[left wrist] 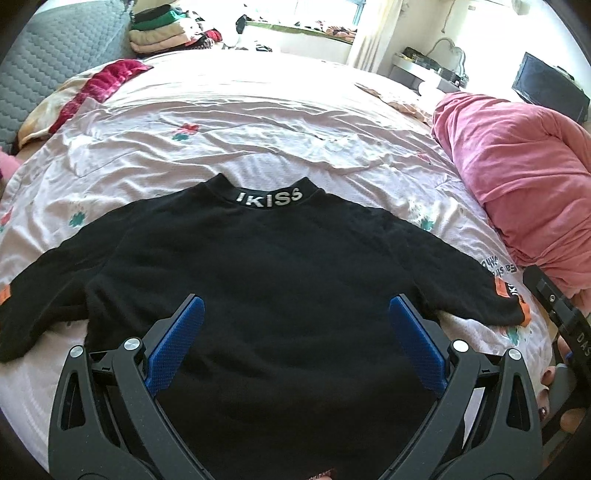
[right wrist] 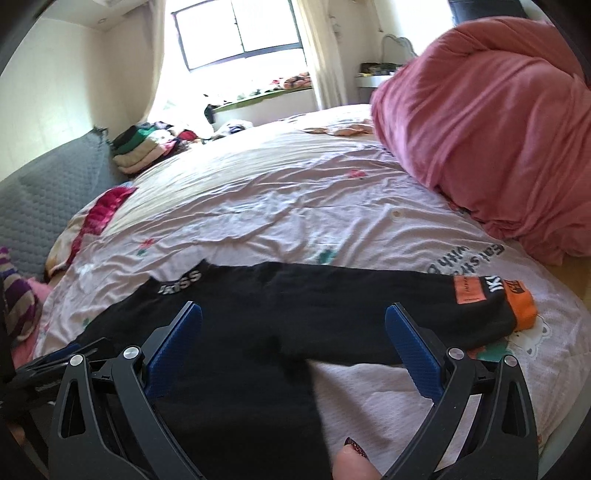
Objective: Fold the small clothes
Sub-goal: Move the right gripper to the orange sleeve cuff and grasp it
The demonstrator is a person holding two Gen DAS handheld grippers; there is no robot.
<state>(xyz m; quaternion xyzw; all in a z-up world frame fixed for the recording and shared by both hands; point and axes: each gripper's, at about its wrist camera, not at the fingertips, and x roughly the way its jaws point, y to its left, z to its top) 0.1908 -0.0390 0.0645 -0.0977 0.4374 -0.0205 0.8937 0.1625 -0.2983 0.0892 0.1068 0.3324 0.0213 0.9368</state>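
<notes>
A small black sweater (left wrist: 258,266) with "IKISS" on its collar lies flat on the bed, both sleeves spread out, orange cuffs at the ends. My left gripper (left wrist: 295,314) stands open over the sweater's lower body, nothing between its blue pads. In the right wrist view the same sweater (right wrist: 295,306) stretches across, its right sleeve ending in an orange cuff (right wrist: 521,306). My right gripper (right wrist: 293,317) is open above the sweater's right side near the armpit. The right gripper's body (left wrist: 561,314) shows at the left view's right edge, a hand around it.
The pale floral bedsheet (left wrist: 240,122) is wrinkled. A big pink duvet bundle (left wrist: 517,177) lies on the right. Folded clothes (left wrist: 162,29) are stacked at the far left beside a grey padded headboard (left wrist: 48,66). A red cloth (left wrist: 103,85) lies at the left.
</notes>
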